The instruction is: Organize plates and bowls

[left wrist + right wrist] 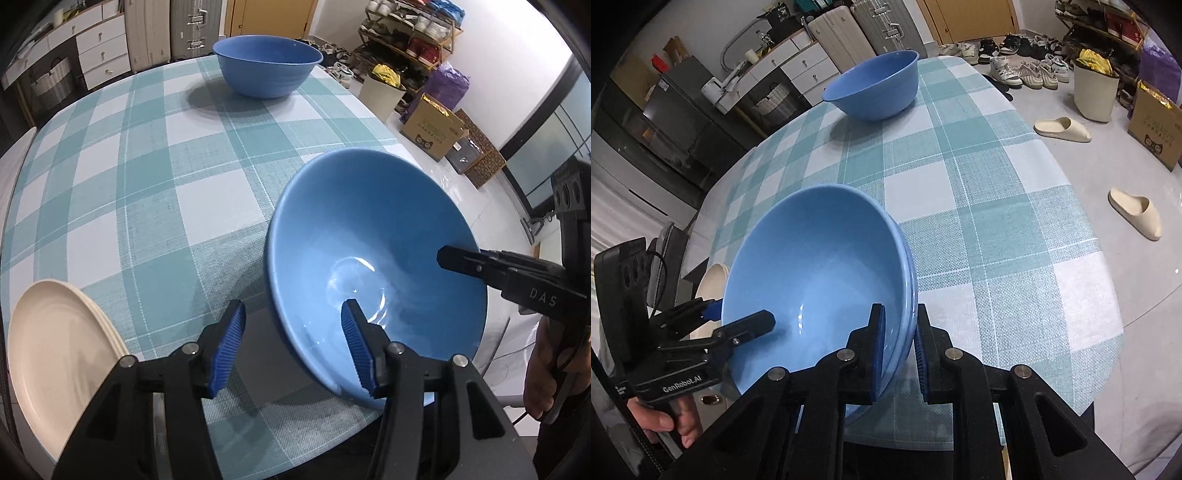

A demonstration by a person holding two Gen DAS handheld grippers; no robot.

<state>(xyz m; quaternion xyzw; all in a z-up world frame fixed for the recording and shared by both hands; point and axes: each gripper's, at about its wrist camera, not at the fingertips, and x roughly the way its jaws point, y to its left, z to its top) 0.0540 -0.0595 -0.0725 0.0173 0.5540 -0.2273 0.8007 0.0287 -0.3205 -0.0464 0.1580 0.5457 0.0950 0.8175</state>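
A light blue bowl (369,229) (812,258) is tilted at the near edge of the checked table (147,184) (997,221). My right gripper (899,321) (443,256) is shut on its rim, one pad inside and one outside. A double edge shows along that rim. My left gripper (293,343) (740,314) stands open astride the opposite rim, with neither pad pressing on it. A deeper blue bowl (267,66) (875,88) sits upright at the far end. A cream plate (55,362) (714,280) lies near the left gripper.
The table edge curves close on the right. Beyond it, on the floor, are two beige slippers (1062,129) (1134,218), a cream bin (382,94) (1095,92), a cardboard box (432,129) and a shoe rack (406,37). Drawers and suitcases line the far wall.
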